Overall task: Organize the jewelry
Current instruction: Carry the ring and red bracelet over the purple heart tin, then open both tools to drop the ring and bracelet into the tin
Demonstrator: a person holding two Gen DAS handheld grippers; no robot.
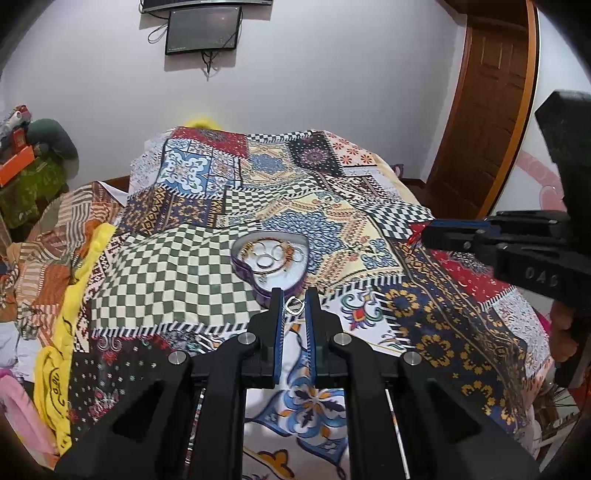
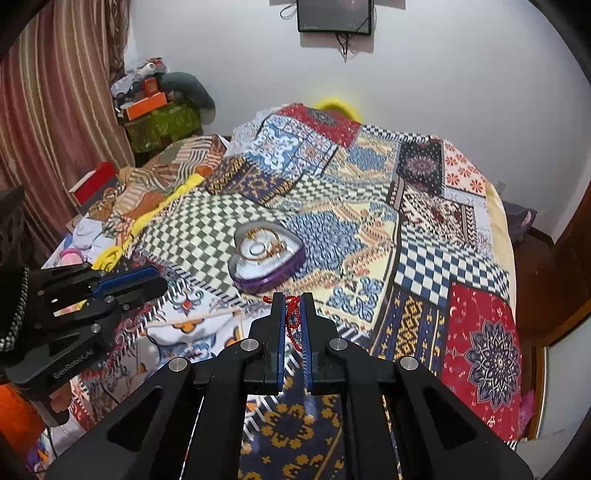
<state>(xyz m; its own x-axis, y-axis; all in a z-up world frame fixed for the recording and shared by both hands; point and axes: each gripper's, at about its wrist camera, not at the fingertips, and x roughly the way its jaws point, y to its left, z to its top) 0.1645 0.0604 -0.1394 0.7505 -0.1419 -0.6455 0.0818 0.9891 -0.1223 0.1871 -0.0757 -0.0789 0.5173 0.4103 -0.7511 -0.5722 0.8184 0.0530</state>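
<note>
A purple heart-shaped jewelry box (image 1: 267,267) lies open on the patterned bedspread, with bangles and rings inside; it also shows in the right wrist view (image 2: 267,258). My left gripper (image 1: 294,303) is shut on a small silver ring (image 1: 294,305) just in front of the box's near rim. My right gripper (image 2: 292,308) is shut on a red thread bracelet (image 2: 293,315) and hovers just short of the box. The right gripper shows at the right in the left wrist view (image 1: 424,234), and the left gripper at the left in the right wrist view (image 2: 155,280).
The patchwork bedspread (image 1: 207,258) covers the bed. Yellow cloth (image 1: 88,266) and piled clothes lie along the left edge. A wooden door (image 1: 487,110) stands at the right. A screen (image 1: 203,29) hangs on the wall. Boxes (image 2: 147,99) are stacked at the far left.
</note>
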